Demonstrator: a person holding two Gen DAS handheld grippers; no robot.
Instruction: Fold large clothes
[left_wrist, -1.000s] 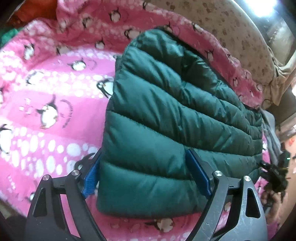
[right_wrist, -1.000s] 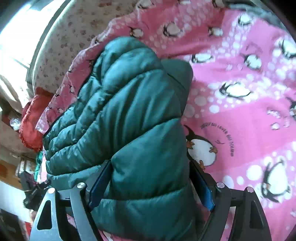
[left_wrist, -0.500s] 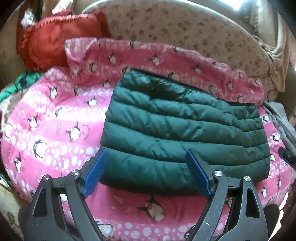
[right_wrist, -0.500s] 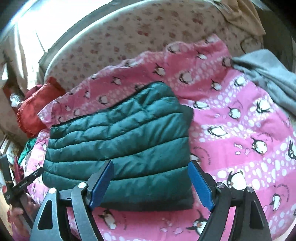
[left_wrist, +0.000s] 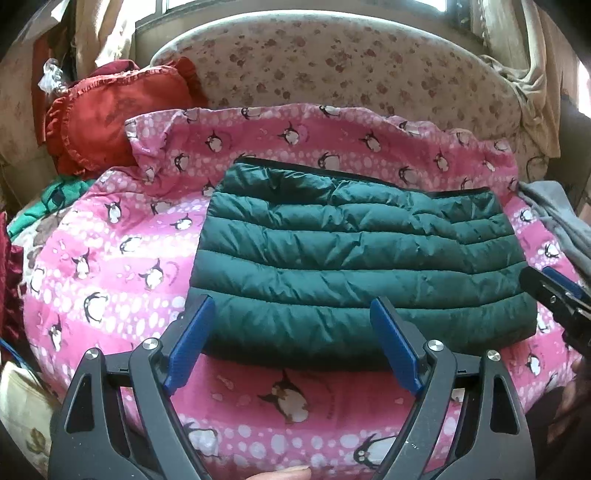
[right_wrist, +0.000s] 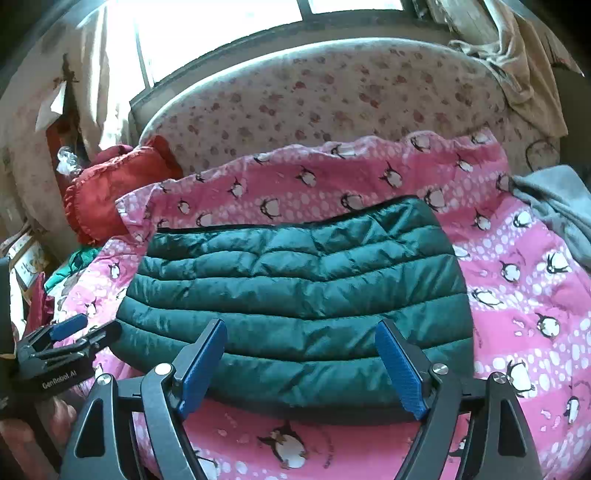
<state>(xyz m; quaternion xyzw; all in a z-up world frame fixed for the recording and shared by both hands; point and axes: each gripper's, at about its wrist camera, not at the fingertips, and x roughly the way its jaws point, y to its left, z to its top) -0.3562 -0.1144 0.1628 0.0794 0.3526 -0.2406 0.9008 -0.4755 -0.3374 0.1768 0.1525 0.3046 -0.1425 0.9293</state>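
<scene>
Green puffer jacket (left_wrist: 354, 266), folded into a broad rectangle, lies flat in the middle of a pink penguin-print blanket (left_wrist: 110, 273). Its shell is smooth, slightly glossy fabric, quilted in long horizontal tubes that puff between the seams; a dark zipper edge runs along its far side. The blanket is soft, dotted with white spots, and rumpled along its far hem. Behind it rises a rounded headboard (left_wrist: 332, 70) covered in pale cloth with a brownish flower pattern.

No container is in view.

A red ruffled cushion (left_wrist: 107, 122) sits at the blanket's far left corner, with a bit of bright green cloth (left_wrist: 55, 195) below it. A grey garment (right_wrist: 554, 206) lies at the blanket's right edge, and beige fabric (left_wrist: 524, 74) hangs over the headboard's right end.

The left gripper (left_wrist: 291, 343) hovers over the jacket's near edge with its blue-padded jaws spread wide and nothing between them. The right gripper (right_wrist: 301, 363) does the same, wide and empty. Nothing rests on top of the jacket.
</scene>
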